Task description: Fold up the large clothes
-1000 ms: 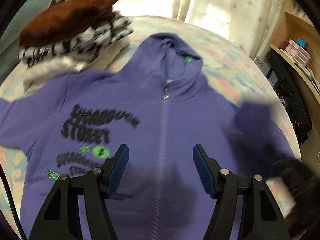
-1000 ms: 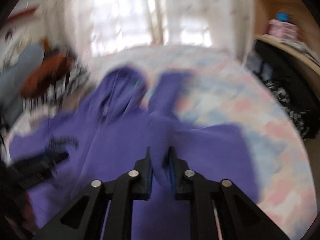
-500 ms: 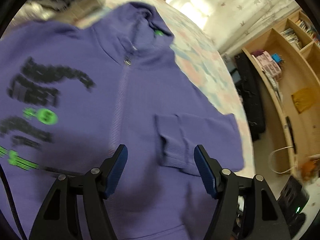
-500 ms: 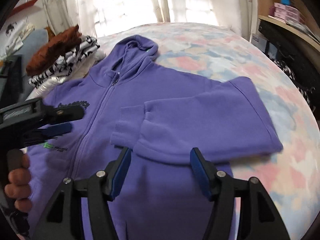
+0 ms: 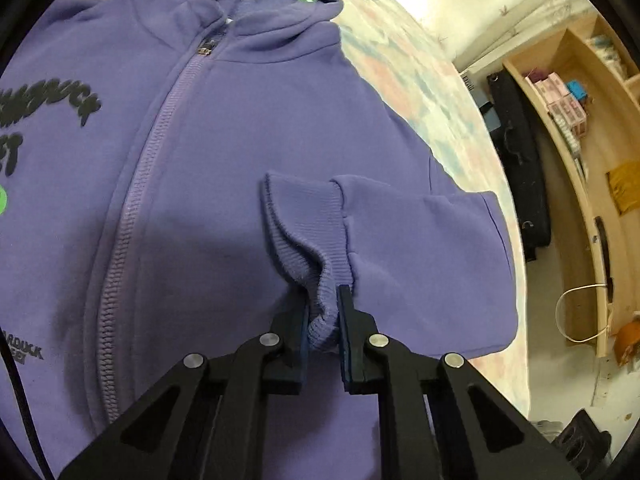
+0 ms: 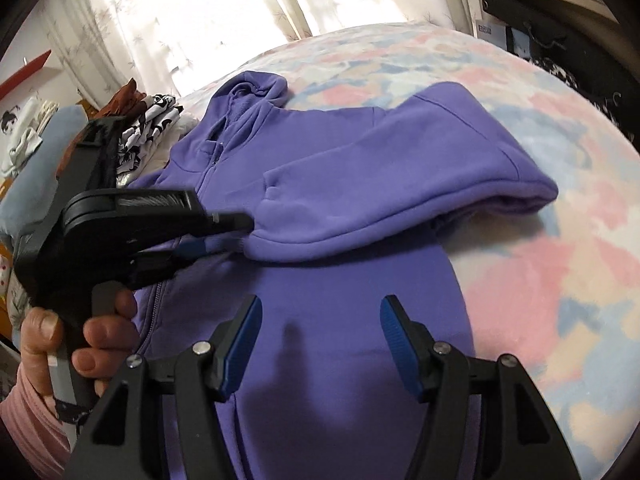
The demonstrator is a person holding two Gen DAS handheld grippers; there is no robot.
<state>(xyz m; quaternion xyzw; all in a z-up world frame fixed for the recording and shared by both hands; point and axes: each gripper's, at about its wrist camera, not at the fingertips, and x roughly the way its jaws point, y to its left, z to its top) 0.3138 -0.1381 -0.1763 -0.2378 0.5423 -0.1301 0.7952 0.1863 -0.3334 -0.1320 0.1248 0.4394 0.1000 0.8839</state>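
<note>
A purple zip hoodie [image 5: 224, 128] lies front up on the bed, and it also shows in the right wrist view [image 6: 352, 304]. Its right sleeve [image 5: 416, 232] is folded across the chest. My left gripper [image 5: 322, 316] is shut on the ribbed cuff [image 5: 308, 228] of that sleeve; it also shows at the left of the right wrist view [image 6: 228, 232], pinching the sleeve end. My right gripper [image 6: 320, 344] is open and empty above the hoodie's lower front.
The bed has a pastel patterned cover [image 6: 540, 240]. A stack of folded clothes [image 6: 148, 120] sits at the far left of the bed. Wooden shelves [image 5: 580, 128] and a black bag [image 5: 516, 160] stand to the right. Curtains [image 6: 200, 8] hang behind.
My right gripper opened and let go of the sleeve after laying it across the chest. My left gripper moved in to the cuff and shut on it.
</note>
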